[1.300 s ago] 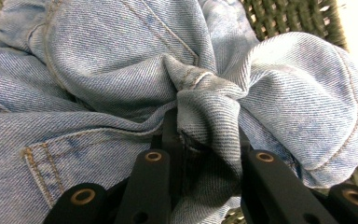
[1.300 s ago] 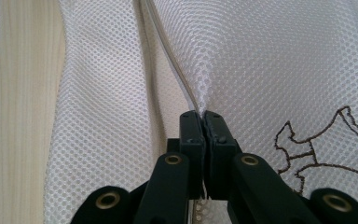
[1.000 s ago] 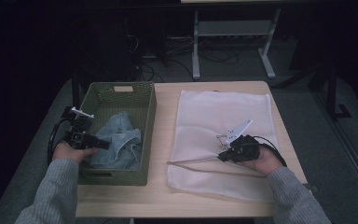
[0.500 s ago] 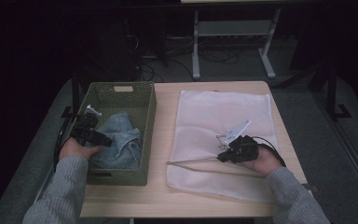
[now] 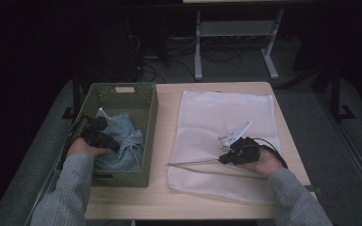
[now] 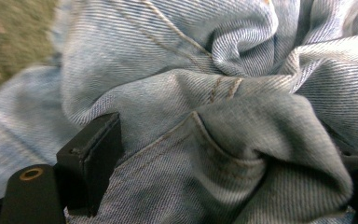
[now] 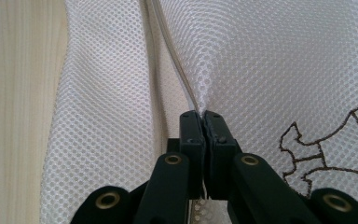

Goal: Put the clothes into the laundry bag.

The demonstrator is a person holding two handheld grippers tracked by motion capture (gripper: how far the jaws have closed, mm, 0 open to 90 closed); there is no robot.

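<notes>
Looks like a lab or test room to me: dim space, grey carpet (image 5: pixel 339 155), loose cables (image 5: pixel 217 56) under a metal frame (image 5: pixel 235 33) beyond the counter (image 5: pixel 169 202).

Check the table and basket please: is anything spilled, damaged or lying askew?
Nothing stands out. The jeans lie crumpled inside the green basket, and the white mesh bag lies flat on the table, apart from one lifted edge.

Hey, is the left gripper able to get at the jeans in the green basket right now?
Probably yes. The left gripper is already down inside the green basket; its jaws have just been opening and now stand wide on either side of a fold of the jeans, with nothing between them and the cloth.
</notes>
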